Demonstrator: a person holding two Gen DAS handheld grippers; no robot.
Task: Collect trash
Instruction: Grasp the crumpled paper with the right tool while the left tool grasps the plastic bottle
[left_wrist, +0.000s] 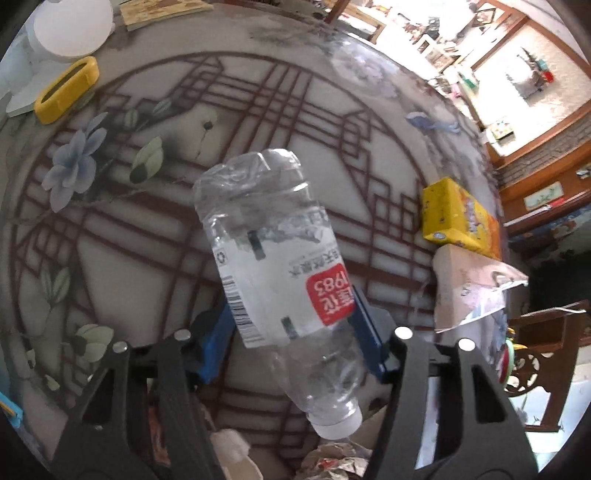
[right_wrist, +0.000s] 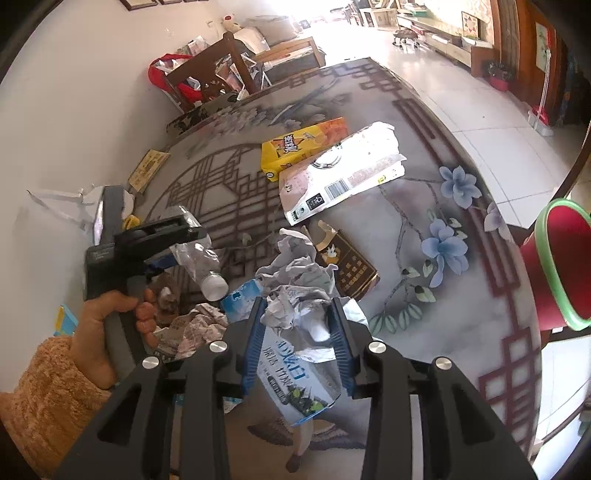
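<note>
Two claws over patterned table (right_wrist: 461, 317) | tiled floor (right_wrist: 480, 110) | red bin (right_wrist: 561, 266), possibly

Right claw (right_wrist: 297, 328) clamps crumpled paper wad (right_wrist: 295, 280) above tabletop (right_wrist: 461, 314). Left claw (right_wrist: 173, 243), held by a hand (right_wrist: 110, 325), grips crushed plastic bottle (right_wrist: 199, 258). Red bin (right_wrist: 561, 266) at right edge.

Trash pile (right_wrist: 295, 280) crowds near table (right_wrist: 461, 314); right stretch bare.
</note>
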